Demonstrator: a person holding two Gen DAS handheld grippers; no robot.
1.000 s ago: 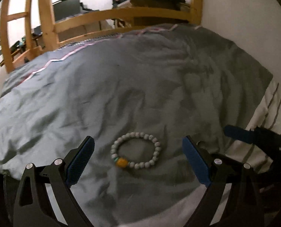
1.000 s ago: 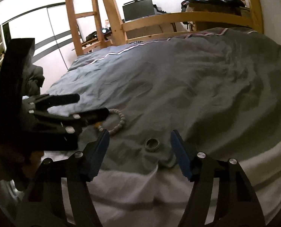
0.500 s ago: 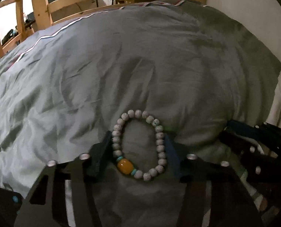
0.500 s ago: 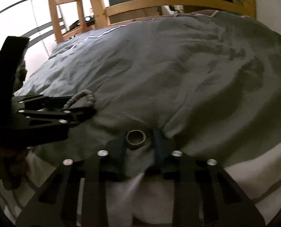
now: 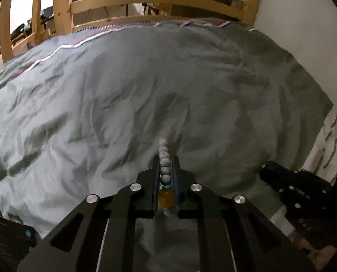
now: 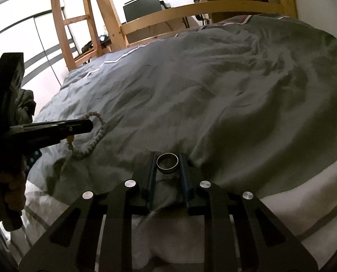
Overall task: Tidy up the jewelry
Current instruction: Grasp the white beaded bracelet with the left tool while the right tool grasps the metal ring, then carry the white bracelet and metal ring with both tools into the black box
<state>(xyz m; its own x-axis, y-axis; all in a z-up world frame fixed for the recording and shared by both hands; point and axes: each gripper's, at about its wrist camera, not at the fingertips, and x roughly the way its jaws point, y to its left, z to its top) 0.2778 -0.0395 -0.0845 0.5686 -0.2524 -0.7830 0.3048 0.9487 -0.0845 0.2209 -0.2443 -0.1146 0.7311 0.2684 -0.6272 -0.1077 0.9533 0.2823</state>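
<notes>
Nearest the left wrist camera, the black two-finger left gripper (image 5: 165,158) is closing its jaws on the grey-white beaded bracelet (image 5: 164,165), and the beads are already pinched between the blue-lined fingers. The bracelet's amber bead and small turquoise beads are sitting deep in the narrow gap, while the pale beads are poking out past the fingertips. In the right wrist view the rest of the strand (image 6: 93,136) is hanging below that gripper (image 6: 90,124) and draping down to the bedding.

The black two-finger right gripper (image 6: 167,158) is also closing, its jaws pressing on either side of a dark metal ring (image 6: 167,162), which is lying flat between the fingertips at the near edge of the wrinkled grey duvet (image 6: 213,95). A white sheet with grey stripes (image 6: 304,204) is showing just beneath that edge.

Farther off, the duvet is spreading across the whole bed up to a light wooden bed rail (image 5: 157,0). Beyond it, a wooden ladder (image 6: 78,22) is standing at the left and a dark monitor (image 6: 143,6) is sitting against the white wall.
</notes>
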